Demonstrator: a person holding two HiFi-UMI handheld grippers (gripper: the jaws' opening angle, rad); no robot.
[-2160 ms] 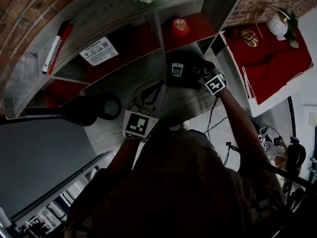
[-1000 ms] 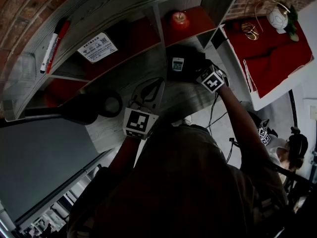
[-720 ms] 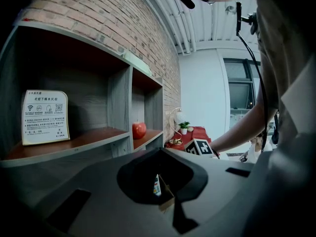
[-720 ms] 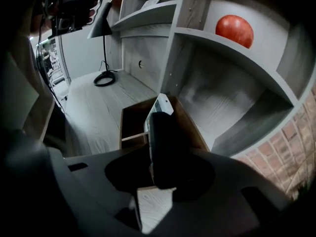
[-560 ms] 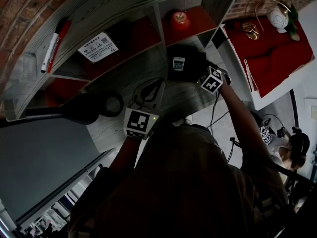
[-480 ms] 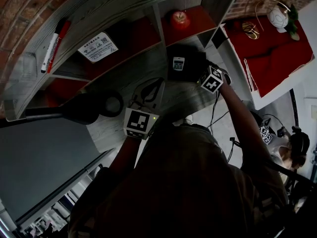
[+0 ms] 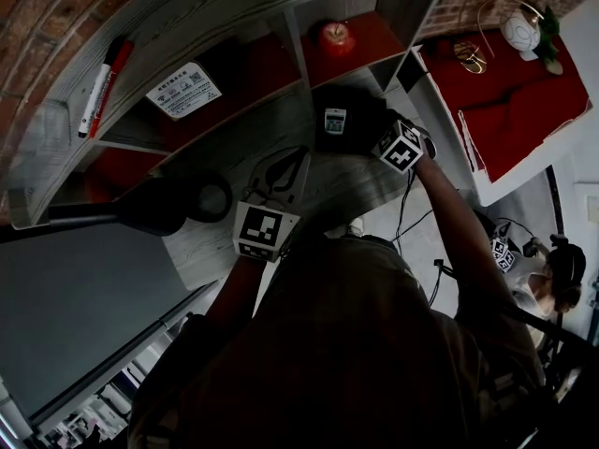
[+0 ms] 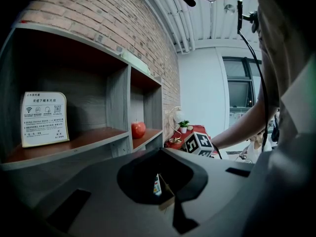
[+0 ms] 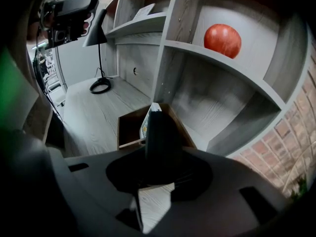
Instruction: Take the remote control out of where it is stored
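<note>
Brown box (image 9: 129, 130) holds the remote control (image 9: 145, 121) upright. We stretch our right arm (image 7: 447, 221) out, and the right gripper (image 9: 160, 127) pinches it. Our left gripper (image 7: 281, 174) hangs nearer us, tongs apart, empty.

The remote control (image 7: 335, 121) stands in the box (image 7: 363, 124) on the desk (image 7: 348, 191), below the shelf (image 7: 380, 34) holding the apple (image 7: 336, 36).
</note>
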